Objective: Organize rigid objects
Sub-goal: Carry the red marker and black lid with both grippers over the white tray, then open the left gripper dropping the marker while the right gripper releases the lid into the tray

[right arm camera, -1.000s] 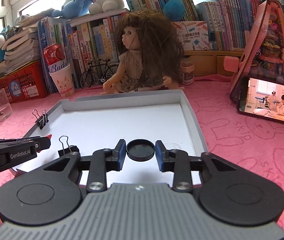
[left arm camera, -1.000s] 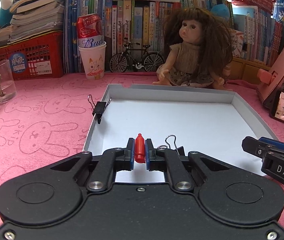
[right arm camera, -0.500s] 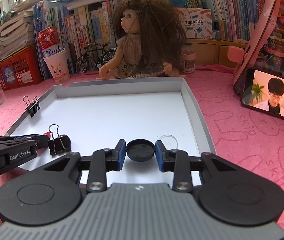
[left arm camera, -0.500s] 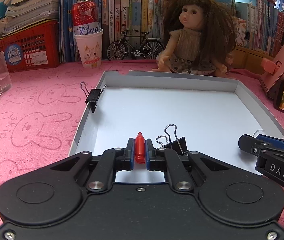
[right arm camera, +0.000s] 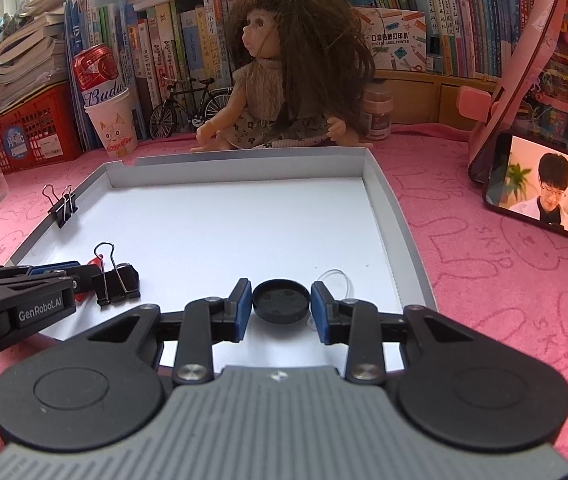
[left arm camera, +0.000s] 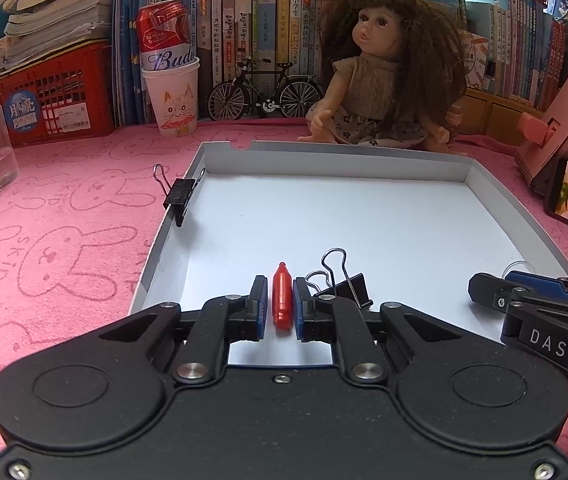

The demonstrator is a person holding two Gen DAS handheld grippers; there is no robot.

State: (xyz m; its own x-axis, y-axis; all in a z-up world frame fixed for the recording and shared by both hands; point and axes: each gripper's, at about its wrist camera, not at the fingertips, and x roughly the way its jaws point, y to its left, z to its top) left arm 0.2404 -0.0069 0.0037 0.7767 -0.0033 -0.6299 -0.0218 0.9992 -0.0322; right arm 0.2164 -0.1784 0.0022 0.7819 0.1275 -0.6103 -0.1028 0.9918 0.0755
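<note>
While the red marker cap (left arm camera: 282,302) lies between the blue pads of the left gripper (left arm camera: 279,303), thin gaps show on both sides of it, so the jaws stand barely apart and no longer pinch it; it rests low over the white floor of the shallow grey tray (left arm camera: 496,196), near the front edge. Just right of it a black binder clip (left arm camera: 346,286) sits on the tray floor, and a second binder clip (left arm camera: 179,197) is clamped on the tray's left wall. At the right gripper (right arm camera: 281,305), the jaws are opening around a round black lid (right arm camera: 281,301); small gaps separate its rim from each pad, and it lies on the tray floor toward the front right, beside a clear plastic ring (right arm camera: 338,280). Beyond the tray's far wall sits a doll (left arm camera: 384,76), with a model bicycle (left arm camera: 263,90), a paper cup (left arm camera: 173,100) holding a red can (left arm camera: 163,34), and a red basket (left arm camera: 39,106) along the bookshelf. A phone (right arm camera: 546,188) leans at the right on the pink cloth (left arm camera: 63,248).
</note>
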